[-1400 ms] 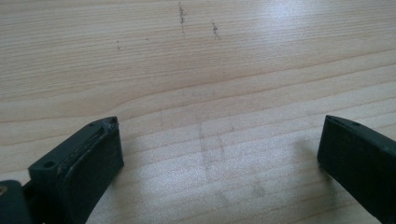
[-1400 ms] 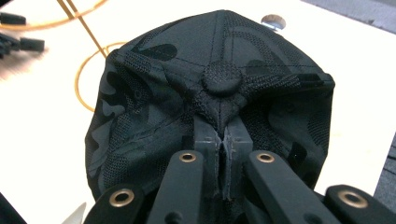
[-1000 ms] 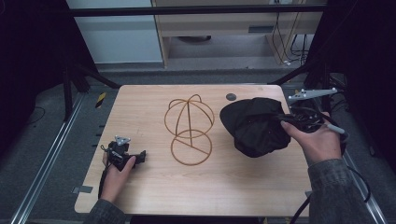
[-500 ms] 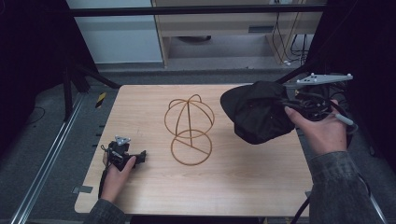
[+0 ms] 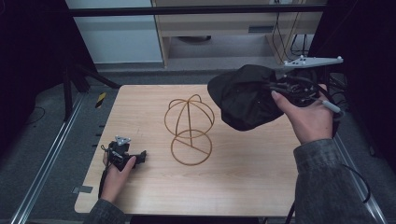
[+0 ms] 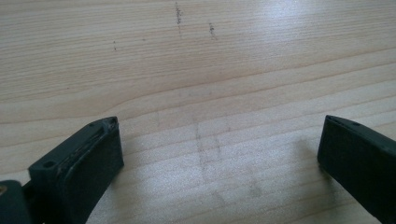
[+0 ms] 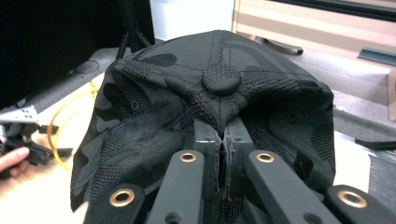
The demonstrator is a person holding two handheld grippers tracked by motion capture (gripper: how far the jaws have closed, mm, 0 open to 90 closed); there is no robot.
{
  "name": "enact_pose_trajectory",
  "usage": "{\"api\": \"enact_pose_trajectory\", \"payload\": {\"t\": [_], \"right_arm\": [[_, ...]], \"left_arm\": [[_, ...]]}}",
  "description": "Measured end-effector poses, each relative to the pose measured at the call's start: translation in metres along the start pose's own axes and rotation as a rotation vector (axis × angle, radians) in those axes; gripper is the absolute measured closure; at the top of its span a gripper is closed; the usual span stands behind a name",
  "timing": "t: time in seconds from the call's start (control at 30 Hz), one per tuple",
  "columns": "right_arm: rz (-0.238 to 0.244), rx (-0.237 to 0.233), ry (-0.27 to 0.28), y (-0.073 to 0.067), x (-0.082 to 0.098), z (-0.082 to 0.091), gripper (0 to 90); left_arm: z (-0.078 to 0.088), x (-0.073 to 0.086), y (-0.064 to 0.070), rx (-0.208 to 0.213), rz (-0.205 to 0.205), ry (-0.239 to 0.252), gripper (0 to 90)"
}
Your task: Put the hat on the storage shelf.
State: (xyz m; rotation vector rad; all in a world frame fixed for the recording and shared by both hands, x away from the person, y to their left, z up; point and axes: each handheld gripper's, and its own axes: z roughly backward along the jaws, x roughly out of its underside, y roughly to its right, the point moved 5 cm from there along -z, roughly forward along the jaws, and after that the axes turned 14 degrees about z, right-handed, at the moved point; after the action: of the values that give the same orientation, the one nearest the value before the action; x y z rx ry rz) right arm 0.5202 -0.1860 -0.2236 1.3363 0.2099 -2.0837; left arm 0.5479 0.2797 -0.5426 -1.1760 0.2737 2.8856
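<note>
A black cap (image 5: 245, 95) hangs in the air above the table's right side, held by my right gripper (image 5: 280, 88), which is shut on its fabric. In the right gripper view the two jaws pinch the cap (image 7: 210, 107) just below its top button. A gold wire hat stand (image 5: 189, 130) sits at the middle of the wooden table (image 5: 243, 186), left of the cap. My left gripper (image 5: 140, 156) rests on the table at the front left, open. In the left gripper view its fingers (image 6: 88, 158) stand wide apart over bare wood.
A metal rail (image 5: 51, 154) runs along the floor left of the table. Behind the table stand a white cabinet (image 5: 116, 32) and a wooden shelf unit (image 5: 224, 23). Dark curtains flank both sides.
My right gripper has lifted the cap off the table and carried it up and slightly back. The left gripper has stayed put.
</note>
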Motion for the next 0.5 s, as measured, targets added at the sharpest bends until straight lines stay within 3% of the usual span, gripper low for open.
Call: {"api": "enact_pose_trajectory", "payload": {"t": [0.5], "right_arm": [[0.036,-0.033,0.035,-0.023,-0.042,-0.024,87.3]], "left_arm": [[0.0,0.0,0.0,0.002,-0.002,-0.001,0.0]]}}
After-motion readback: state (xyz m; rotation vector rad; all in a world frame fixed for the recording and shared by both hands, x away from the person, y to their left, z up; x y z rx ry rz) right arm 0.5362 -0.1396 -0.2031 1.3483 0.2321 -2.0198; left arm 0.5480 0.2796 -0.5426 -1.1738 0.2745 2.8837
